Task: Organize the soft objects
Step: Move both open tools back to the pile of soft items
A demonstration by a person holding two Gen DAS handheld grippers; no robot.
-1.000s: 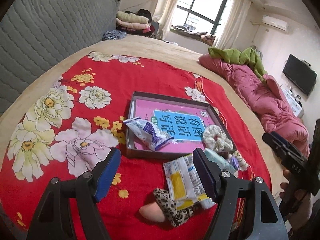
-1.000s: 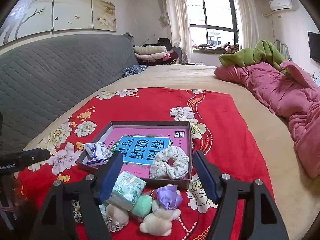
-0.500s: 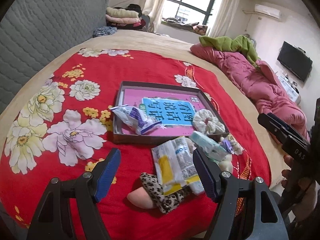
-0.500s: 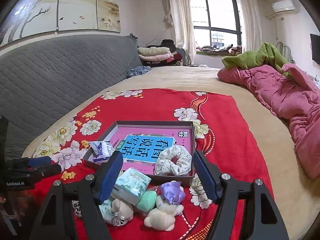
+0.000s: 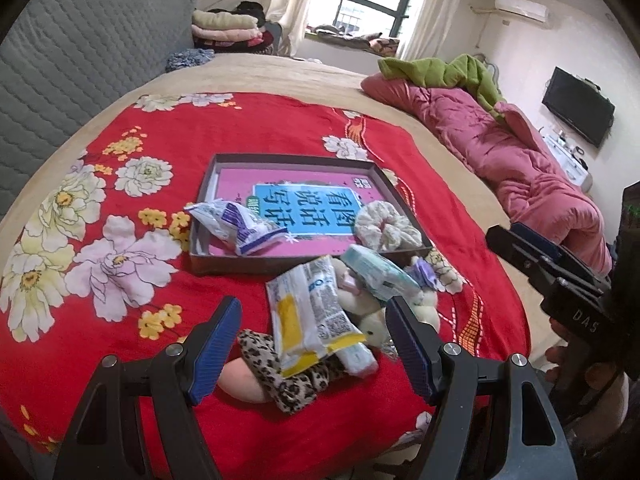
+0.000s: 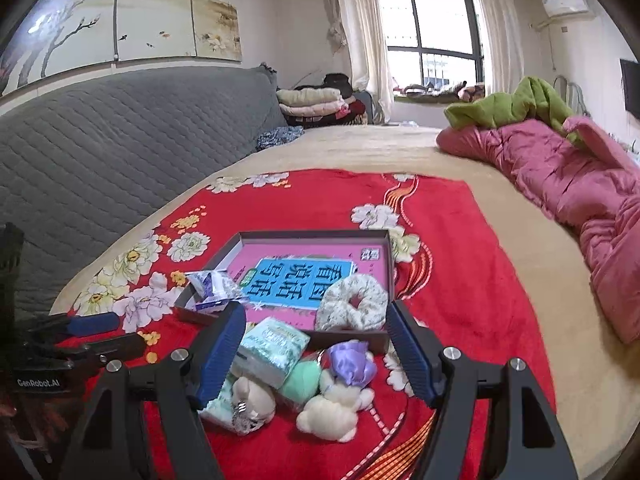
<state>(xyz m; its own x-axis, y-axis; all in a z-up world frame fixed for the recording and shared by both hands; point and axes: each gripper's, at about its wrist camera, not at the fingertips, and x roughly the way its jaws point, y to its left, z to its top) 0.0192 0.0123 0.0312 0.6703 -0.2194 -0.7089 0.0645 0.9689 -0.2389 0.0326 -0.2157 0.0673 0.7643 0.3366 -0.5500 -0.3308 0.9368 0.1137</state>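
Left gripper point(image 5: 312, 344) jaws wide apart, holding nothing, right gripper point(image 6: 316, 350) likewise, soft-item pile point(image 6: 296, 380) on red blanket point(image 5: 248, 128) at near edge of box point(image 5: 292, 158), scrunchie point(image 6: 354, 300) in box's near right corner

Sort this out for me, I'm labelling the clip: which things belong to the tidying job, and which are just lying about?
Job: tray, scrunchie, wrapper in it; pile in front: tissue pack, sachet, leopard scrunchie, plush bear, purple bow; both open claws.

Lying about: pink quilt, green blanket, folded clothes, TV.
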